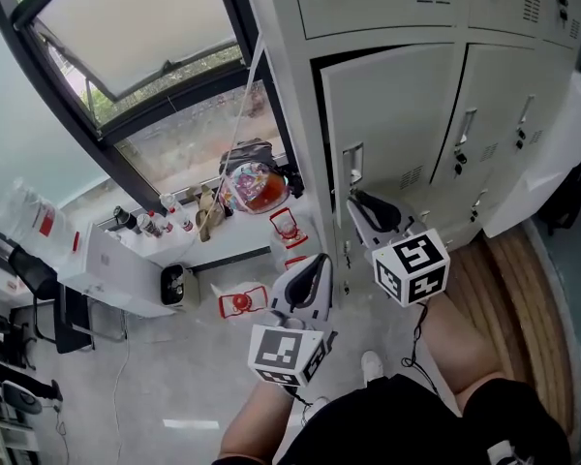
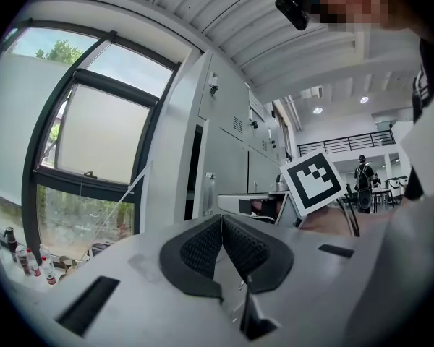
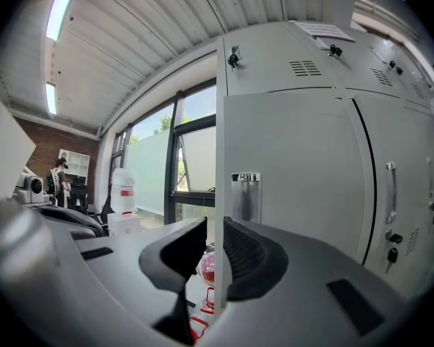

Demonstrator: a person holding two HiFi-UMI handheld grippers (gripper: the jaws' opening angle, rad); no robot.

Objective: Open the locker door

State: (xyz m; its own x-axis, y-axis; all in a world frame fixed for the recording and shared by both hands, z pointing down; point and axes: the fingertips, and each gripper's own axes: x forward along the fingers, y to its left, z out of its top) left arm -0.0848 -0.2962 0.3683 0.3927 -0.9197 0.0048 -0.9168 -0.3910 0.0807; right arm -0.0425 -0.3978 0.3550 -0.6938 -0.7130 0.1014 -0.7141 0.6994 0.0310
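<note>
Right gripper view: the locker door (image 3: 289,194) edge stands upright inside my right gripper (image 3: 215,226), jaws slightly parted, unclamped. My left gripper (image 2: 220,220) is closed, empty.

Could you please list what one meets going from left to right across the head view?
White jug → small bottles on the sill → colourful bag → left gripper → right gripper → neighbouring locker's handle.

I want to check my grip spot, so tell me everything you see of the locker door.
The door looks like pale grey painted metal. It is upright and slightly ajar. A recessed handle plate sits near its free edge, with vent slots lower down. That edge stands between the right gripper's open jaws.
</note>
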